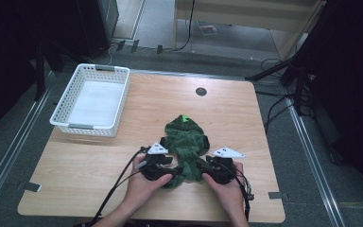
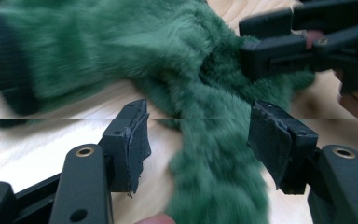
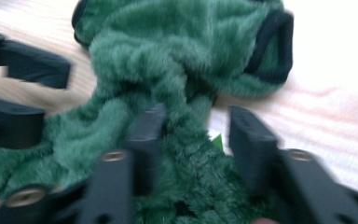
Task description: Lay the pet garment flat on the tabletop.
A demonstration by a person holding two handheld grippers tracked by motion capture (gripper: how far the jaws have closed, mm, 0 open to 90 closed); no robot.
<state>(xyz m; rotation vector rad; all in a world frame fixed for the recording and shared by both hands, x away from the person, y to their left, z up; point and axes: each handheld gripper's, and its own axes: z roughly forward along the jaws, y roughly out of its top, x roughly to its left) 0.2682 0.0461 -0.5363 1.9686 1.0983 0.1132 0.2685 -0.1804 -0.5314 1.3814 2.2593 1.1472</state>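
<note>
Pale wood tabletop (image 1: 99, 165) carries everything, with grey floor and cables beyond. Nearest the person, both hands are partly cut off by the frame's lower edge. The left gripper (image 2: 198, 140) stands spread, a strip of the fuzzy green garment (image 1: 185, 146) lying between its pads untouched. The right gripper (image 3: 196, 135) has its jaws partly apart around a fold of the same fleece; blur hides whether they pinch it. Farther off, a small bright green tag (image 1: 185, 118) shows no legible writing. At the far left corner sits a white basket (image 1: 64, 101).
</note>
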